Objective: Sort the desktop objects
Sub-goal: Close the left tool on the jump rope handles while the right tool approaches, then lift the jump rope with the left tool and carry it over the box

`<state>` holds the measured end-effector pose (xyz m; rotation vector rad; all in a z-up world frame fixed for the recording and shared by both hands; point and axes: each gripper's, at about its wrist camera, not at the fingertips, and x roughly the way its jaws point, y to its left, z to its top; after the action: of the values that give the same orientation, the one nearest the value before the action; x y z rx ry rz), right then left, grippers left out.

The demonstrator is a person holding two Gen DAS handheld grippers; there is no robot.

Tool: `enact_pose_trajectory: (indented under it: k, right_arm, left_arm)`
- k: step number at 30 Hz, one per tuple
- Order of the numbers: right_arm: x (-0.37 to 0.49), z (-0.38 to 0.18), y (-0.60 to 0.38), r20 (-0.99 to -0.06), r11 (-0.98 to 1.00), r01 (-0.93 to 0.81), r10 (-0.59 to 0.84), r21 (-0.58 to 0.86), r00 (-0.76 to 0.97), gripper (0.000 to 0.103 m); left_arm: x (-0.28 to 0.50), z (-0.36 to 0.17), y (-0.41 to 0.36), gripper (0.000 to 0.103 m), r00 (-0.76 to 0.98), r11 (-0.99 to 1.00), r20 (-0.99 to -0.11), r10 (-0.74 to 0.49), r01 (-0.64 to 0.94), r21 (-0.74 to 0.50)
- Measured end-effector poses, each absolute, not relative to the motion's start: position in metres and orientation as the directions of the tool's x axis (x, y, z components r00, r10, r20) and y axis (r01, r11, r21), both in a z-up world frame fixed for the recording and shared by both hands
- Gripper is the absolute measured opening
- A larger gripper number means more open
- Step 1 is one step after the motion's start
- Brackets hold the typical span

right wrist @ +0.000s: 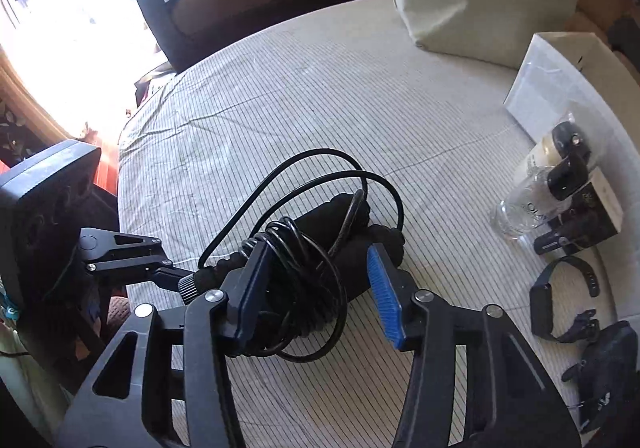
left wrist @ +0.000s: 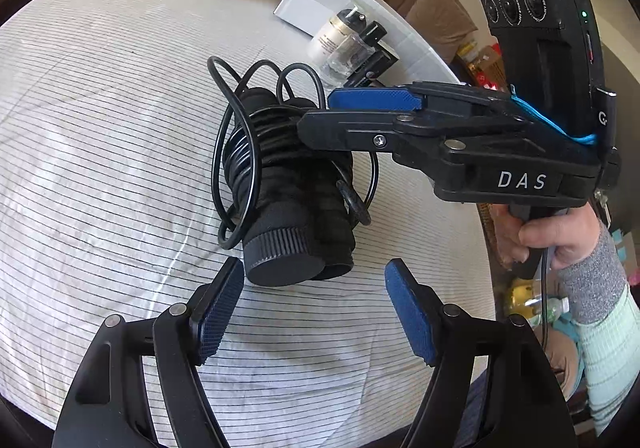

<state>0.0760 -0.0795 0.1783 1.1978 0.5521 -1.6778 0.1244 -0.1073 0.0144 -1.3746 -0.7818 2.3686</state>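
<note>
Near the middle of the table [left wrist: 100, 96], which is covered in a striped cloth, lies a jump rope [left wrist: 288, 184]: two black foam-gripped handles side by side with thin cord [right wrist: 304, 288] looped loosely round them. The right tool [right wrist: 316, 288] straddles the bundle, its pads spread on either side and not yet pressing; the left tool [left wrist: 312, 312] hangs released just short of the handles' capped ends. The foam should give slightly and grip well, and the bundle looks light. The slack loops may snag or unwind, so pinching across both handles mid-length seems safest.
</note>
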Motion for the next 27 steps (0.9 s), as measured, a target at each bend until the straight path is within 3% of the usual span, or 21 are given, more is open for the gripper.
enact_pose_trajectory:
  k: [4, 11, 14, 17, 19, 24, 27]
  right_arm:
    - [0.083, 0.172, -0.081, -0.890, -0.413, 0.880, -0.455, 0.236, 0.025, 0.043]
    - [0.098, 0.173, -0.096, -0.916, -0.366, 0.919, -0.400, 0.146, -0.014, 0.039]
    - [0.106, 0.170, -0.101, -0.943, -0.325, 0.941, -0.333, 0.094, -0.021, 0.051]
    - [0.114, 0.171, -0.104, -0.951, -0.286, 0.957, -0.307, 0.053, -0.039, 0.051]
    - [0.118, 0.171, -0.106, -0.951, -0.276, 0.961, -0.303, 0.032, -0.056, 0.047]
    - [0.113, 0.182, -0.096, -0.933, -0.344, 0.938, -0.350, 0.045, -0.084, 0.023]
    - [0.110, 0.197, -0.084, -0.918, -0.390, 0.919, -0.382, 0.055, -0.106, 0.019]
  left_arm:
    - [0.118, 0.009, -0.111, 0.076, -0.498, -0.801, -0.704, 0.506, 0.032, -0.598]
    - [0.115, 0.006, -0.112, 0.076, -0.499, -0.790, -0.697, 0.514, 0.042, -0.612]
    - [0.119, 0.005, -0.115, 0.079, -0.501, -0.781, -0.691, 0.521, 0.047, -0.623]
    - [0.122, 0.007, -0.114, 0.080, -0.495, -0.790, -0.698, 0.517, 0.038, -0.612]
    - [0.122, 0.008, -0.114, 0.080, -0.494, -0.799, -0.705, 0.509, 0.033, -0.600]
    - [0.123, 0.009, -0.115, 0.087, -0.506, -0.793, -0.698, 0.507, 0.045, -0.608]
    - [0.121, 0.007, -0.116, 0.087, -0.506, -0.777, -0.686, 0.523, 0.048, -0.628]
